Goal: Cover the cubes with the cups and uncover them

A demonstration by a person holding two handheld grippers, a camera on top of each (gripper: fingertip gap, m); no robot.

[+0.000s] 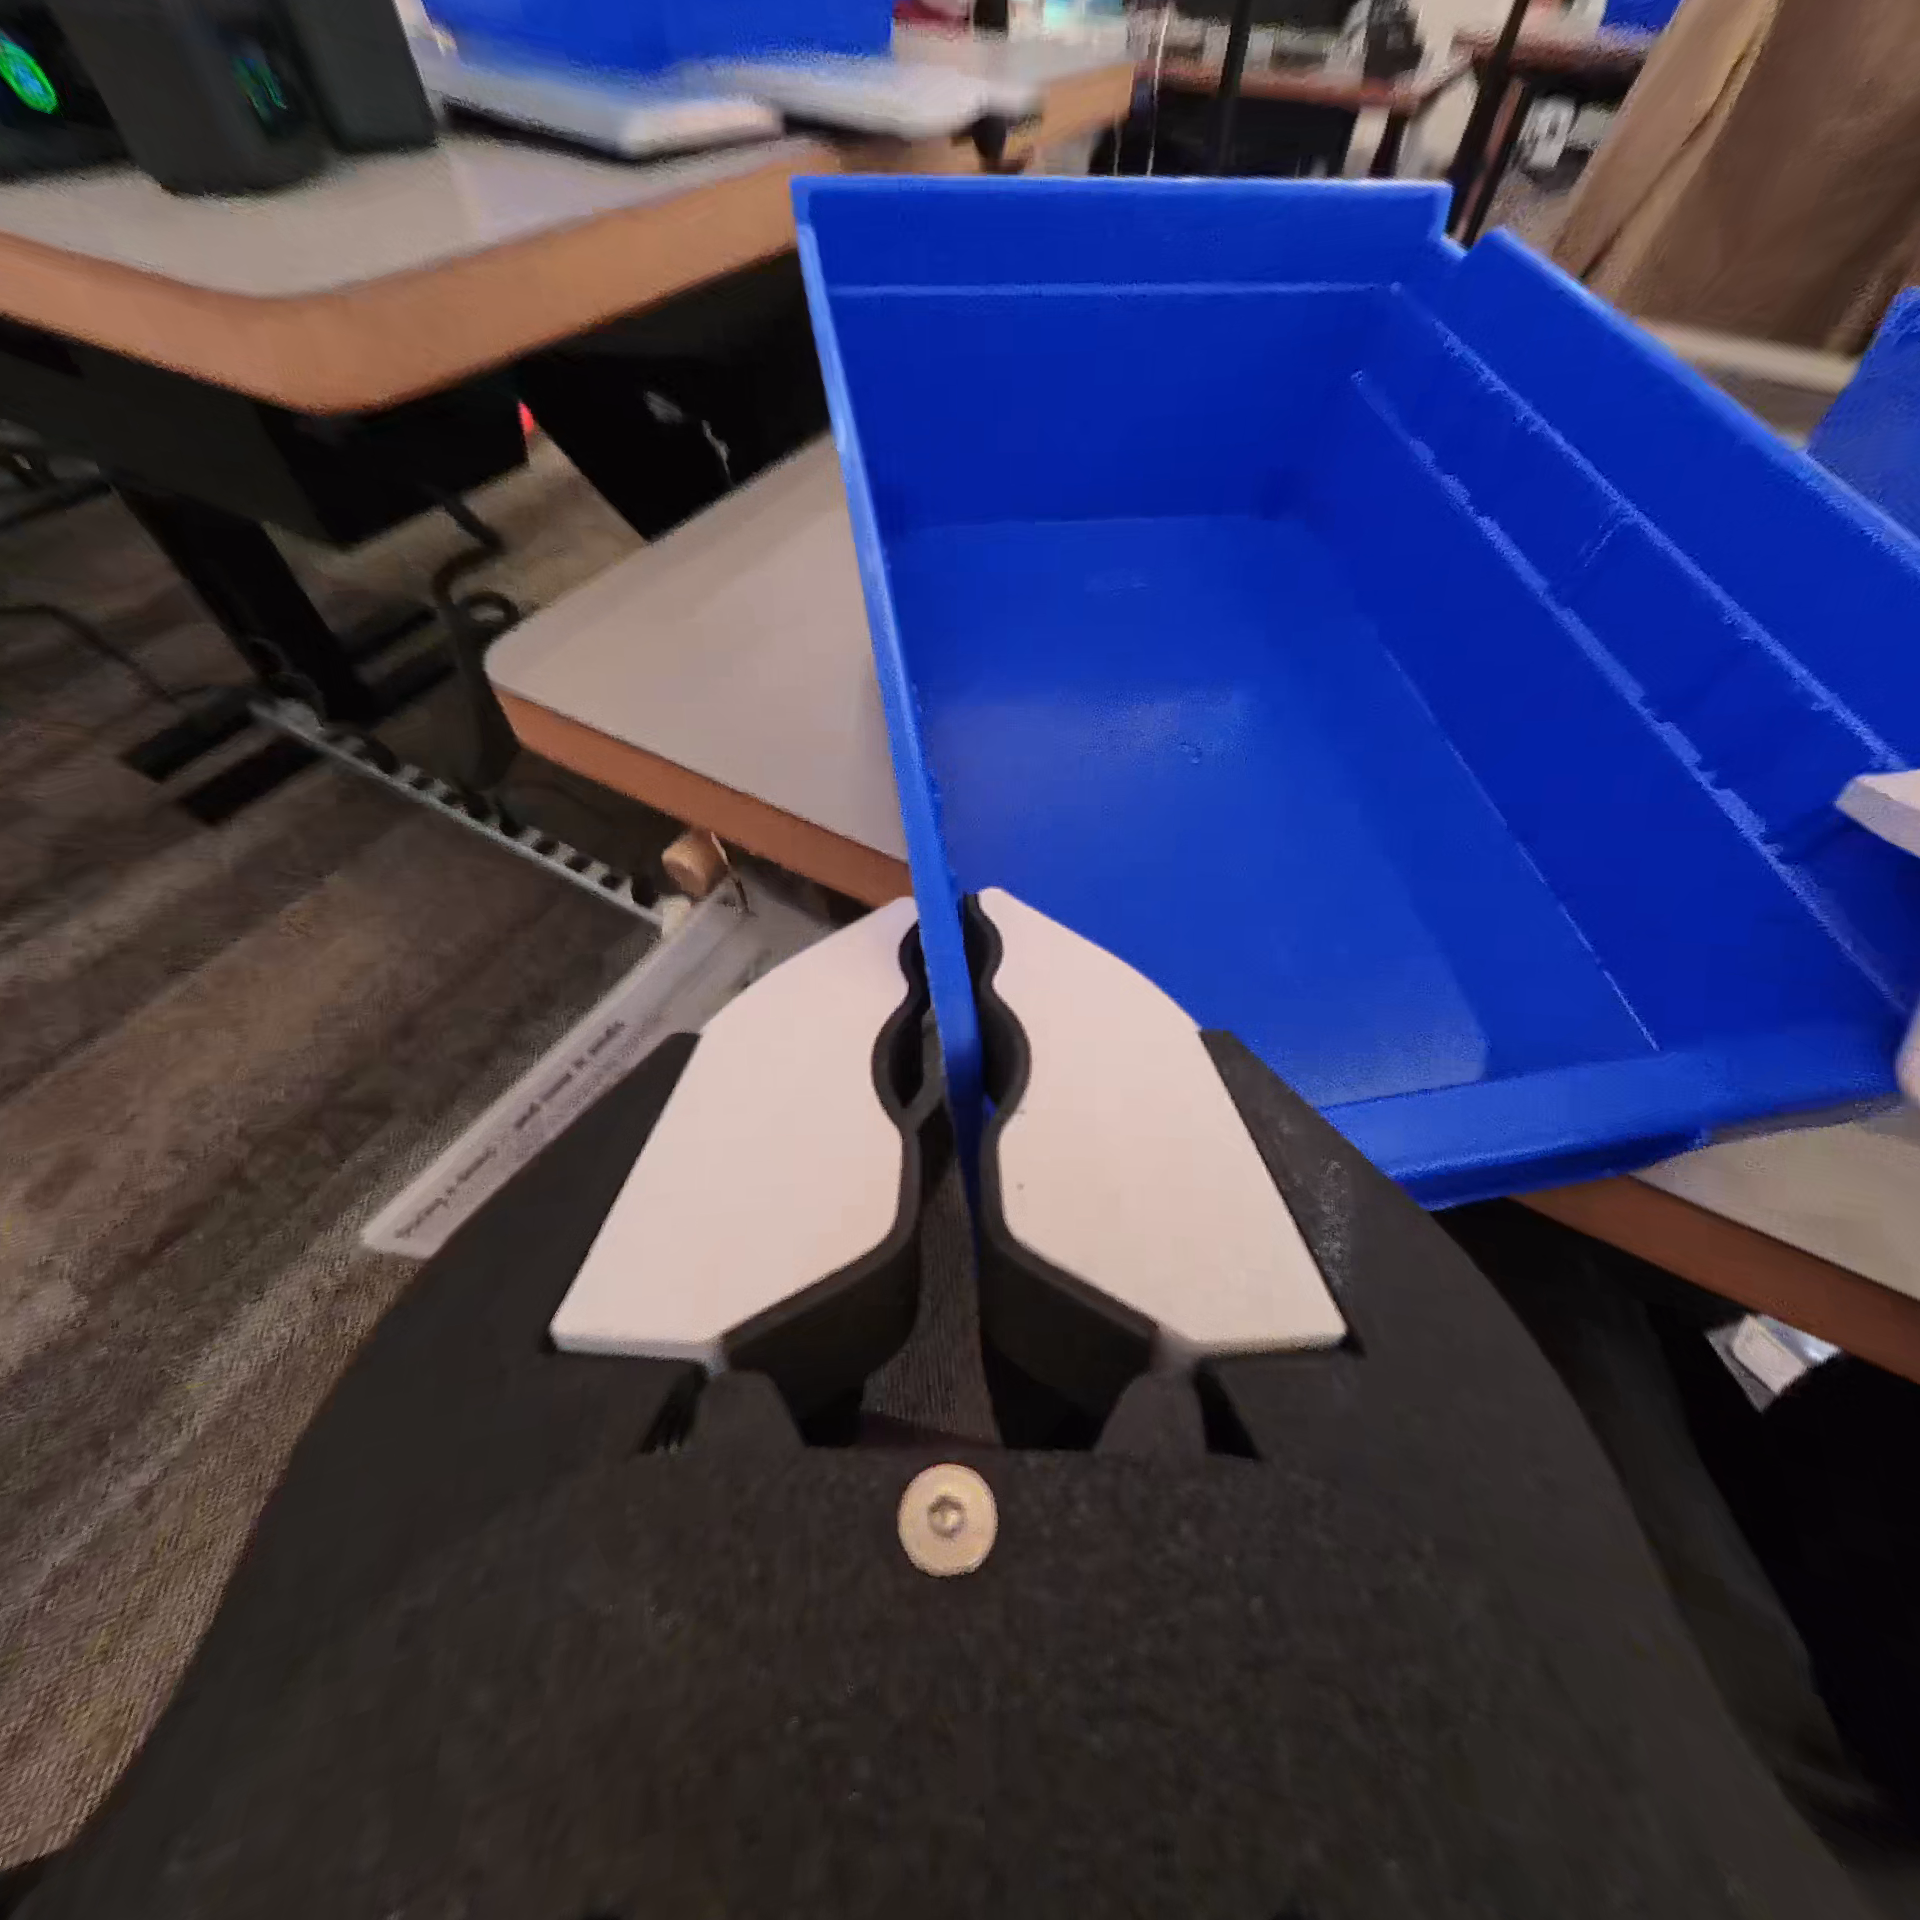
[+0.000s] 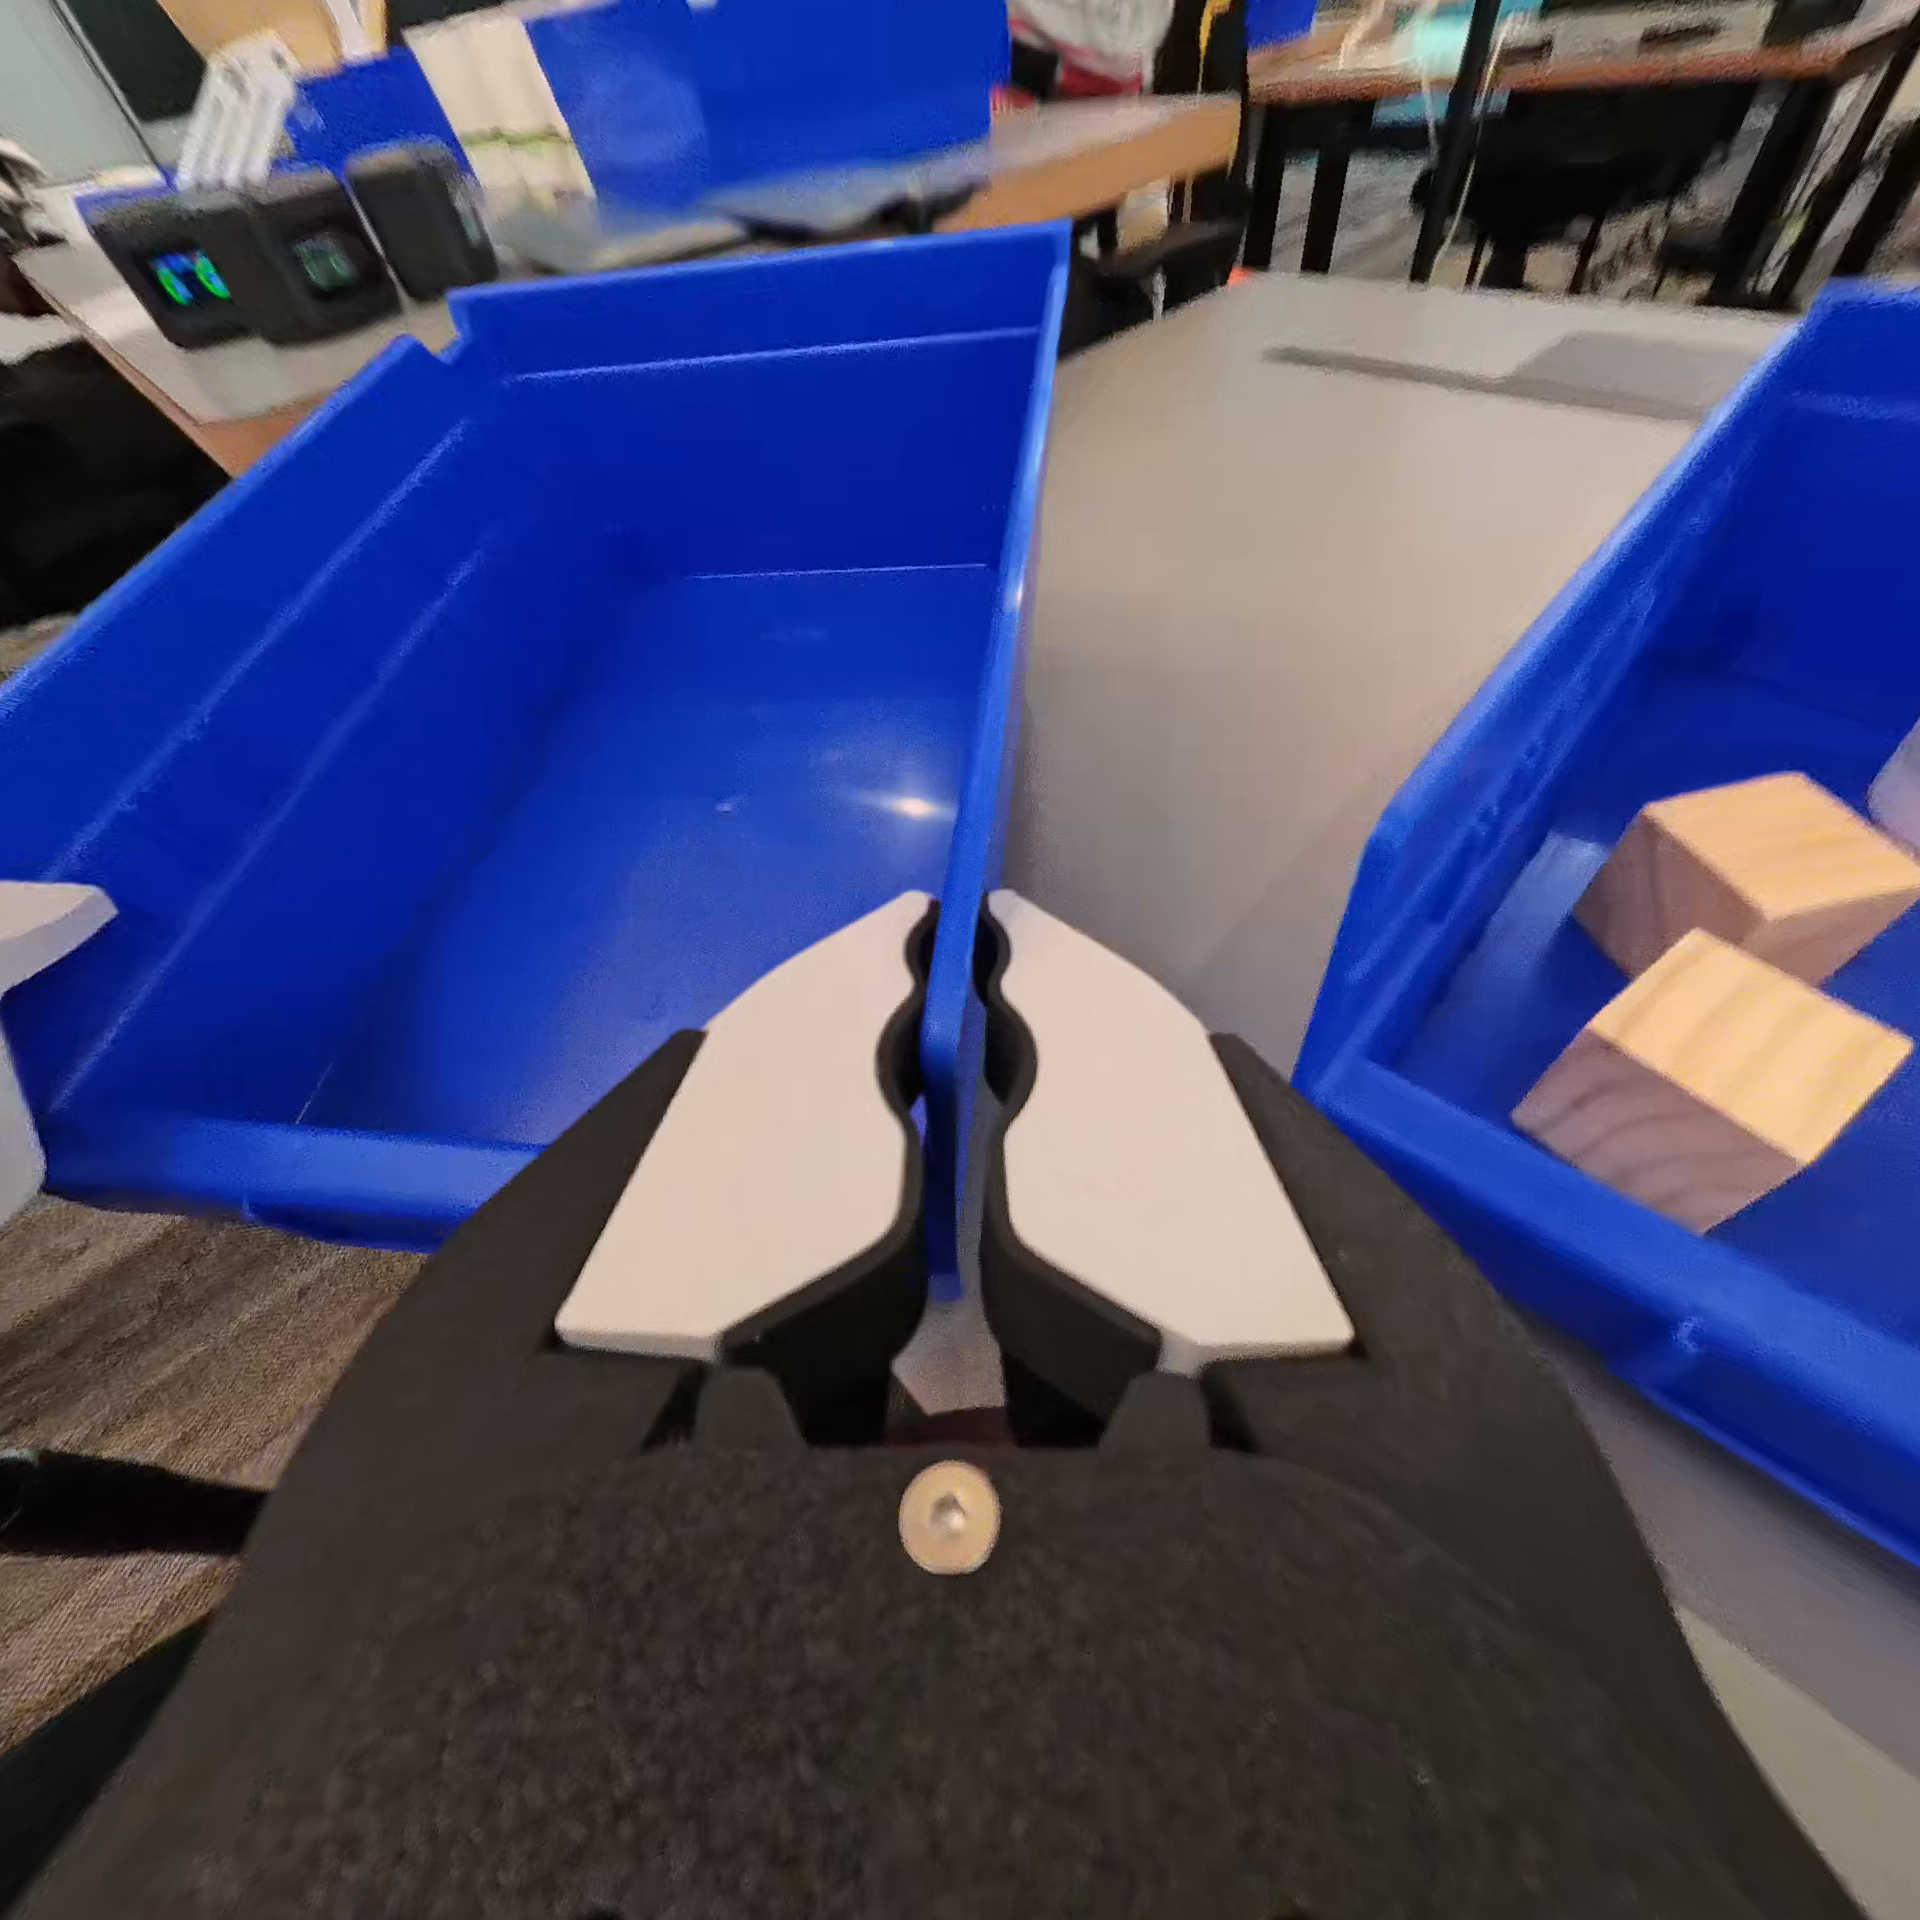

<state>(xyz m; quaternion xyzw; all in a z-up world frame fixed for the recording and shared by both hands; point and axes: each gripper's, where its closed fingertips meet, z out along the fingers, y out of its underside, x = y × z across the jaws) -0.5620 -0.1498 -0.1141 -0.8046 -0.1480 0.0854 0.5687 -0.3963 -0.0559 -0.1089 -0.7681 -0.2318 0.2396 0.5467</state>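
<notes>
- My left gripper (image 1: pixel 961 914), black with pale grey finger plates, is clamped on the left side wall of an empty blue plastic storage bin (image 1: pixel 1299 790); the wall runs straight between my two fingers.
- That bin sits at the near left corner of a pale grey table with a wood-coloured edge (image 1: pixel 727 665), its front end jutting past the edge, with brown carpet (image 1: pixel 208 987) below.
- My right gripper (image 2: pixel 961 909) is clenched on the same bin's (image 2: pixel 623 790) right side wall.
- The left gripper's tip (image 2: pixel 47 925) shows at the bin's far wall in my right wrist view.
- Right of it, apart across bare table (image 2: pixel 1195 675), stands a second blue plastic bin (image 2: pixel 1455 1174).
- Two pale wooden cubes lie inside it, one (image 2: pixel 1756 868) behind the other (image 2: pixel 1714 1081), just beside each other.
- No cup is clearly visible.
</notes>
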